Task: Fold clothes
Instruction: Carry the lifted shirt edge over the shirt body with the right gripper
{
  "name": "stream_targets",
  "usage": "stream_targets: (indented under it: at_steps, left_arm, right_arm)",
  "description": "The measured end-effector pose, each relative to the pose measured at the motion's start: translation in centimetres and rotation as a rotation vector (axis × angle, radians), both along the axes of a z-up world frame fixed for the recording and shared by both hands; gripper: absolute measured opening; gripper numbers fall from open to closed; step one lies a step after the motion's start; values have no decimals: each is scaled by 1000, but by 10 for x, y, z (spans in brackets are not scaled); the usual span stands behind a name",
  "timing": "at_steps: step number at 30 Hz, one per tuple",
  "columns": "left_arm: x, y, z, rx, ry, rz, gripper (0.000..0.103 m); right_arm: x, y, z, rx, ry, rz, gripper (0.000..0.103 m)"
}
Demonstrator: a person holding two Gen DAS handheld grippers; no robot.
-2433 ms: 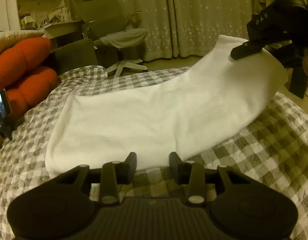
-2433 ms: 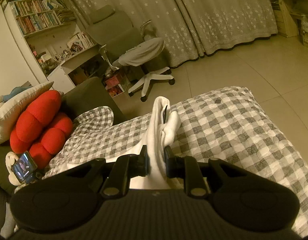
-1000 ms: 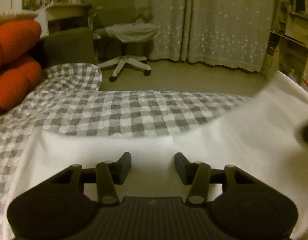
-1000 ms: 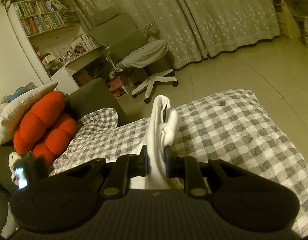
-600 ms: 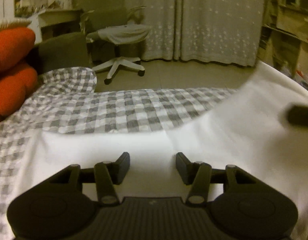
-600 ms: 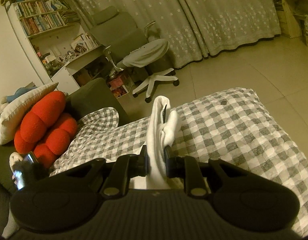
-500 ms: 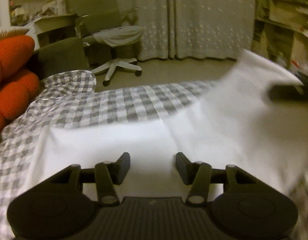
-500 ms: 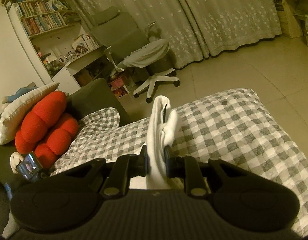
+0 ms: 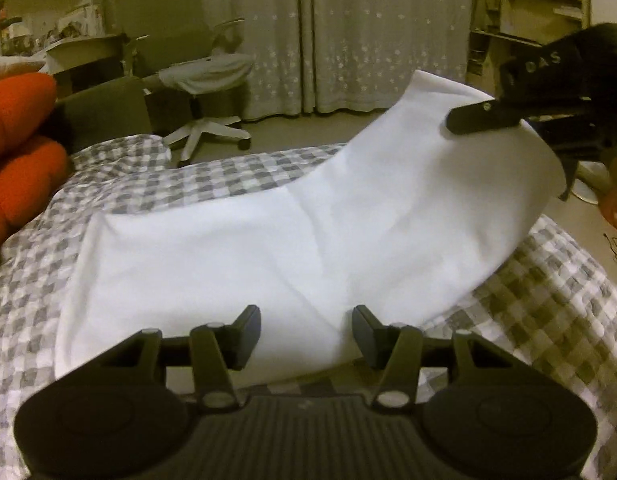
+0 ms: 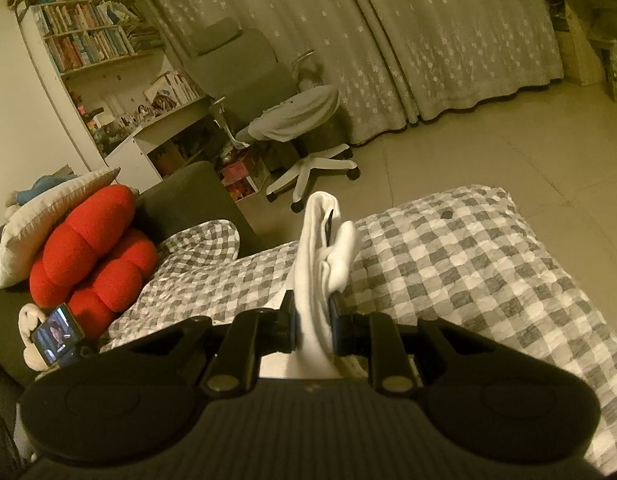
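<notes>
Right gripper (image 10: 313,326) raised, jaws clamping white garment (image 9: 268,248); left gripper (image 9: 306,334) low, jaws apart, empty.

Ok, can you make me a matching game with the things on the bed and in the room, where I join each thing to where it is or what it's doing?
Things:
1. white cloth garment
2. left gripper
3. right gripper
4. red bumpy cushion

Places or states:
A. pinching one end of the garment, held up off the bed
B. leaning beside the grey checked bedspread, next to a small lit screen
C. open, fingers apart just above the garment's near edge
D. partly flat on the bedspread, one end lifted

Pairs: 1-D, 2-C, 3-A, 4-B
</notes>
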State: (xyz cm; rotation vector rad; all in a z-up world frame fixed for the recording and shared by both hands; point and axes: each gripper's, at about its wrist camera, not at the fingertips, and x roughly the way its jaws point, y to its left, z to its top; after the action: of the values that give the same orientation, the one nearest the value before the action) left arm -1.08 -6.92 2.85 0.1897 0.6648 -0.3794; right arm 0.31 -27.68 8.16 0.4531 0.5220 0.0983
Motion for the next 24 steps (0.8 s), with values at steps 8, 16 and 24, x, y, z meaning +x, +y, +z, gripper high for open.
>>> stream_targets:
  at_steps: [8, 16, 24]
  left_arm:
    - [-5, -6, -2, 6, 0, -18, 53]
    - [18, 24, 10, -140, 72, 68, 53]
    - [30, 33, 6, -166, 124, 87, 52]
  right_arm:
    - [3, 3, -2, -22, 7, -10, 20]
    - [3, 4, -2, -33, 6, 2, 20]
    - [0, 8, -1, -45, 1, 4, 21]
